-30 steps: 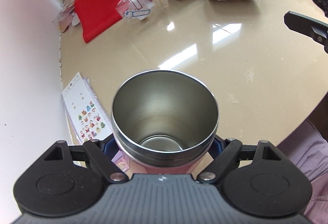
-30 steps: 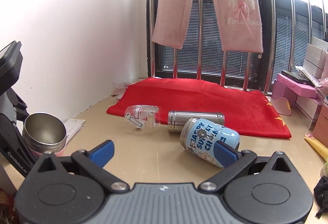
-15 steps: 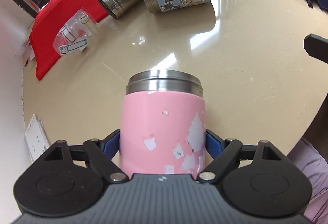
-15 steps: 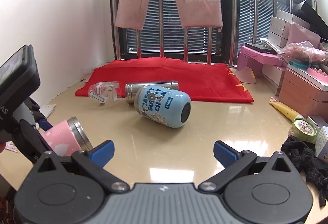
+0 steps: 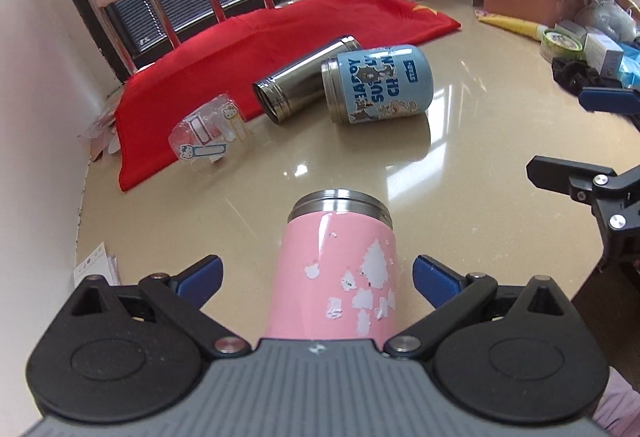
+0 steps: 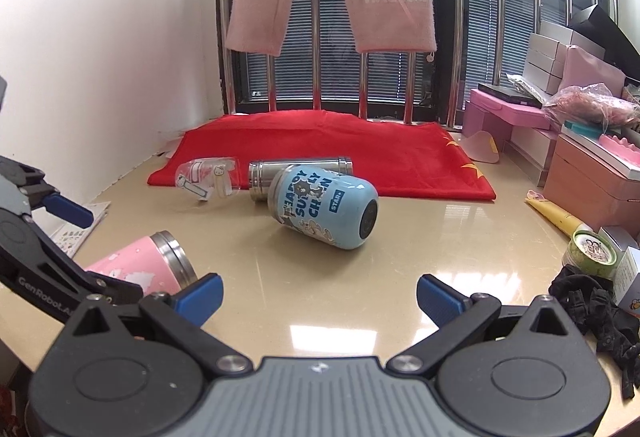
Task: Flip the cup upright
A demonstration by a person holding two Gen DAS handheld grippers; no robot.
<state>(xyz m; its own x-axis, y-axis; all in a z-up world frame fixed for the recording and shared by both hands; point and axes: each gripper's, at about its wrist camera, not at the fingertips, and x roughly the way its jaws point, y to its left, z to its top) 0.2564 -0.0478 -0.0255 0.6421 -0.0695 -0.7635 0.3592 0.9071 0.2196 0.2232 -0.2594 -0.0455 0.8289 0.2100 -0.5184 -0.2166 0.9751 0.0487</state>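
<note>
The left gripper [image 5: 316, 275] stands spread wide, its blue fingertips [image 5: 200, 275] clear of the pink cup [image 5: 340, 273], which lies on its side between them on the glossy beige table [image 5: 460, 197], steel rim pointing away. The cup's pink paint is chipped in white patches. The right gripper [image 6: 318, 295] is likewise released and holds nothing; only its view shows the cup [image 6: 140, 265] tilted low beside the left tool.

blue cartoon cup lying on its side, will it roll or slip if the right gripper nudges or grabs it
The blue cup lies on its round side on the glossy table, so a nudge would probably roll it. Its smooth rigid wall may slip between pads. It looks empty, likely light.
</note>
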